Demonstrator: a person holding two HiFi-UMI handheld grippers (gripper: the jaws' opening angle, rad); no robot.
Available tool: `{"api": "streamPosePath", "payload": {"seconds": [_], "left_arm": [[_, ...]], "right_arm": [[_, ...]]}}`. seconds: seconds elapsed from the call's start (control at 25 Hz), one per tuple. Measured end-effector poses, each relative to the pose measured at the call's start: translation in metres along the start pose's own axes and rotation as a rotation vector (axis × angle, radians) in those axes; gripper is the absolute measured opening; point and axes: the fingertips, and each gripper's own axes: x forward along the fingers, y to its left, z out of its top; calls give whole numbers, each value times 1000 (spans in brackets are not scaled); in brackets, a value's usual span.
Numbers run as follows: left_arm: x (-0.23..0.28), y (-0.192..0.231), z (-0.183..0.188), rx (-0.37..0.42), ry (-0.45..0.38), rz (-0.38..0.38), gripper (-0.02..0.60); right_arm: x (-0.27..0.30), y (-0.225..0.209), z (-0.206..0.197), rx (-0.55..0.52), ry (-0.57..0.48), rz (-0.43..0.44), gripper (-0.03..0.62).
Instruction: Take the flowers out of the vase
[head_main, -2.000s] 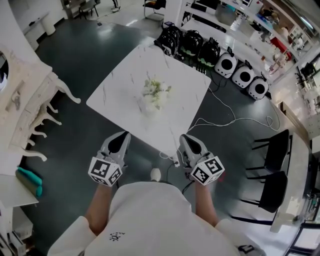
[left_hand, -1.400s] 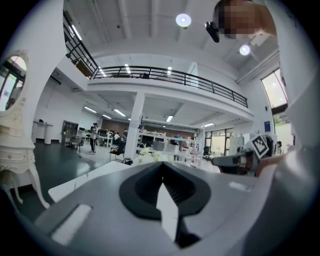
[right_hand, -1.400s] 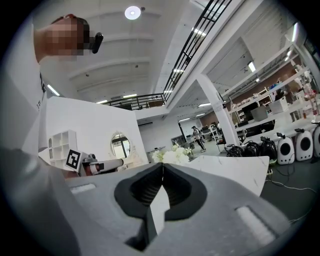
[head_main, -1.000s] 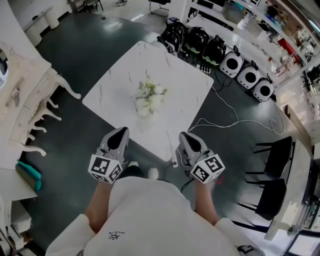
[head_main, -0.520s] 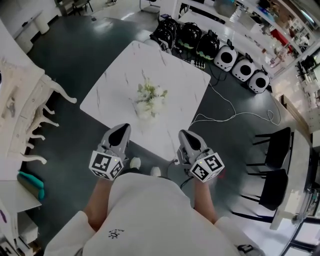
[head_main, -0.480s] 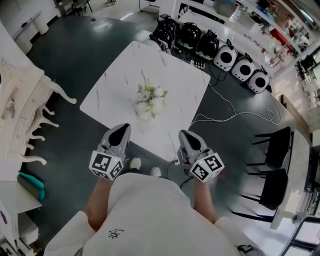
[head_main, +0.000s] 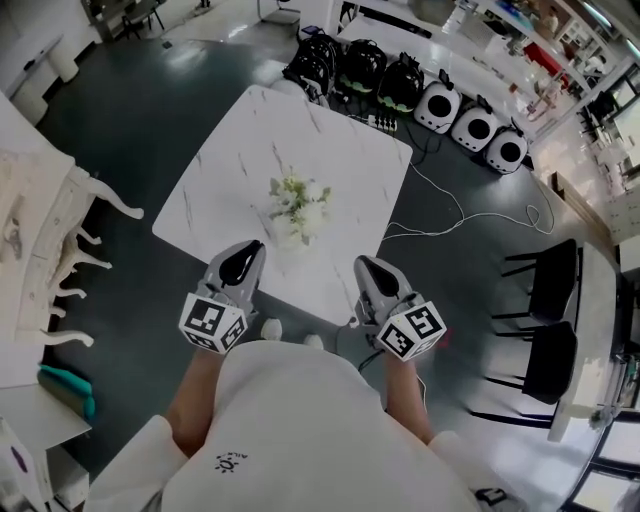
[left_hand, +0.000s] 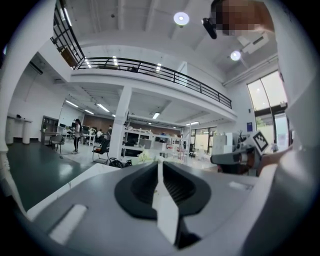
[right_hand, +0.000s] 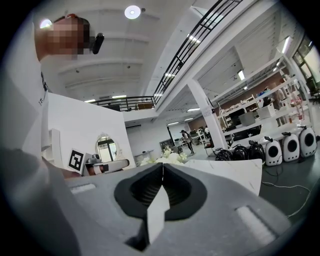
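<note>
- The white marble table (head_main: 240, 140) stands on a dark floor, seen from above with one corner toward the person.
- The flowers (head_main: 297, 208) – a cluster of white and pale green blooms – sit near the middle of the table, a little toward its near corner. The vase cannot be made out under them from above.
- The left gripper (head_main: 240, 265) is held level at the table's near-left edge, its tips over the rim and apart from the flowers. In the left gripper view its fingers are pressed together with nothing between them.
- The right gripper (head_main: 372, 278) is held level just off the table's near-right edge, beside the near corner – also clear of the flowers. In the right gripper view its fingers meet in a closed line, empty, and the blooms show beyond their tips.
- A white cable (head_main: 450, 215) trails over the floor to the right of the table.
- Two black chairs (head_main: 548, 290) stand well to the right of the table.
- A row of round white-and-black cases (head_main: 470, 125) lies beyond the table's far-right edge.
</note>
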Motion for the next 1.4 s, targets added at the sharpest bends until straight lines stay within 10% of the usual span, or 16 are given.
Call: {"api": "streamPosePath", "payload": {"seconds": [0.8, 1.4], "left_arm": [[45, -4, -27, 74, 107, -142, 442], [86, 3, -51, 122, 164, -144, 551]], "right_arm": [[5, -15, 0, -2, -20, -107, 0], [0, -22, -1, -2, -21, -163, 0]]}}
